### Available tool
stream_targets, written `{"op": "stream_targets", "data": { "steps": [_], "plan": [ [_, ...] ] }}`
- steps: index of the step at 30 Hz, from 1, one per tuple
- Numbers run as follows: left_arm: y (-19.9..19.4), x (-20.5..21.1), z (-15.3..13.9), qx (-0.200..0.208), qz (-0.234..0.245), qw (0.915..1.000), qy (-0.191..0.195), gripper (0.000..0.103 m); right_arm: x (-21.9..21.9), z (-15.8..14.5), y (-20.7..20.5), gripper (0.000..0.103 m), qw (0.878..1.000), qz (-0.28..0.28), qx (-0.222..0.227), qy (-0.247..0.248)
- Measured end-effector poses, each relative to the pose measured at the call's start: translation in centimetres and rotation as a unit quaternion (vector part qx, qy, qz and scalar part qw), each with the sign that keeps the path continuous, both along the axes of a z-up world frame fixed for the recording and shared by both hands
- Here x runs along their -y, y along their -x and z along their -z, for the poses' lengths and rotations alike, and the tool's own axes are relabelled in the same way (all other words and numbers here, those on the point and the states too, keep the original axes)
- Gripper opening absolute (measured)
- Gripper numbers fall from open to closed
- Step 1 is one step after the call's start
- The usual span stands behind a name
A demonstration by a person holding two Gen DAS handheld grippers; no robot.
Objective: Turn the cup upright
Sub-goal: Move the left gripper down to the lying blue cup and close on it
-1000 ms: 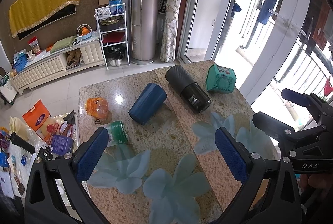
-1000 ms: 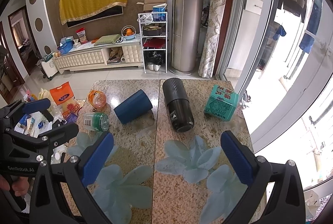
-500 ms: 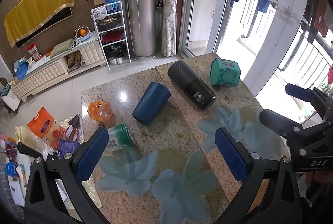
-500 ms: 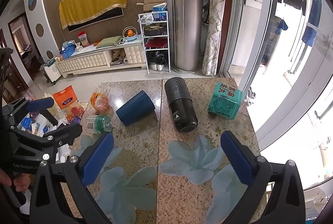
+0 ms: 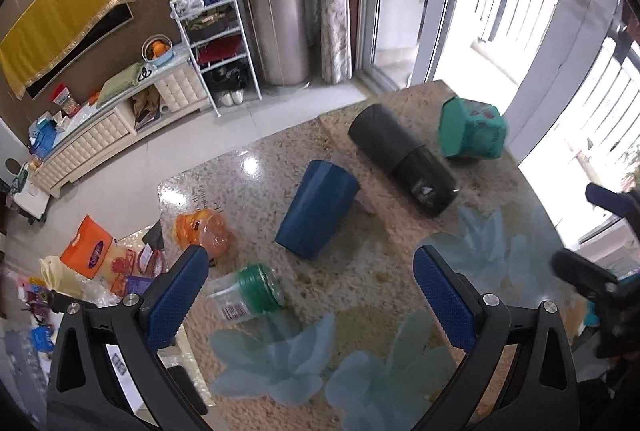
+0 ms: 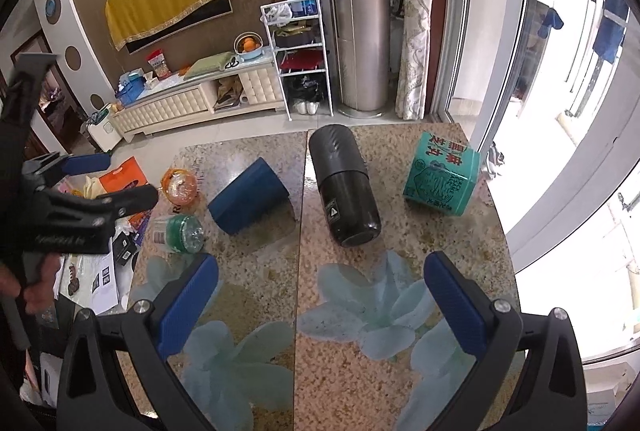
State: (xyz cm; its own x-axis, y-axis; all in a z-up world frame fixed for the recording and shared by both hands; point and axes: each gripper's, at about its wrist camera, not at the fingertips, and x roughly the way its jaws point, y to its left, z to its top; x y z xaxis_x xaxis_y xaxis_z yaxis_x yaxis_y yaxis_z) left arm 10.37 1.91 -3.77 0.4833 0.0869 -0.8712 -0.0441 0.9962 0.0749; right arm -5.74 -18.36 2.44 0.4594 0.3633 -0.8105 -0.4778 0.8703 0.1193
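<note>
A dark blue cup (image 5: 318,209) lies on its side on the granite table (image 5: 360,295), its wide end toward the far side; it also shows in the right wrist view (image 6: 248,201). My left gripper (image 5: 310,297) is open and empty, held above the table in front of the cup. My right gripper (image 6: 320,297) is open and empty, above the table's near part, in front of a black flask. The left gripper shows at the left of the right wrist view (image 6: 108,181), and the right gripper at the right edge of the left wrist view (image 5: 588,235).
A black flask (image 6: 344,183) lies on its side right of the cup. A green box (image 6: 440,179) stands at the far right. An orange jar (image 6: 180,185) and a green-lidded jar (image 6: 180,229) lie at the table's left edge. Clutter covers the floor (image 5: 92,263) left of the table.
Both grippers have risen and drawn back a little, so the table objects sit lower and farther in view. The jaws stay open. The cup has not moved.
</note>
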Motion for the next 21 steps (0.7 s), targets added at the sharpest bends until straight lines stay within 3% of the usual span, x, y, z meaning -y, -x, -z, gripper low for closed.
{"op": "stream_targets", "data": {
  "steps": [6,10,16,21],
  "plan": [
    [-4.0,-0.1,3.5,-0.05,0.021,0.9985,-0.006,0.103,1.3,1.2,-1.9,0.103,1.0,0.009,-0.02,0.004],
    [-6.5,-0.7,6.7,-0.102,0.034,0.994,0.023,0.103,2.4,2.2,-3.1,0.103,0.999,0.018,-0.035,0.007],
    [-9.5,-2.4,11.1,-0.166,0.013,0.9852,0.041,0.103,3.5,3.7,-4.3,0.103,0.998,0.027,-0.061,0.012],
    [-11.6,-2.8,14.3,-0.2,0.031,0.9792,0.013,0.103,4.0,4.8,-5.2,0.103,0.996,0.027,-0.081,0.012]
  ]
}}
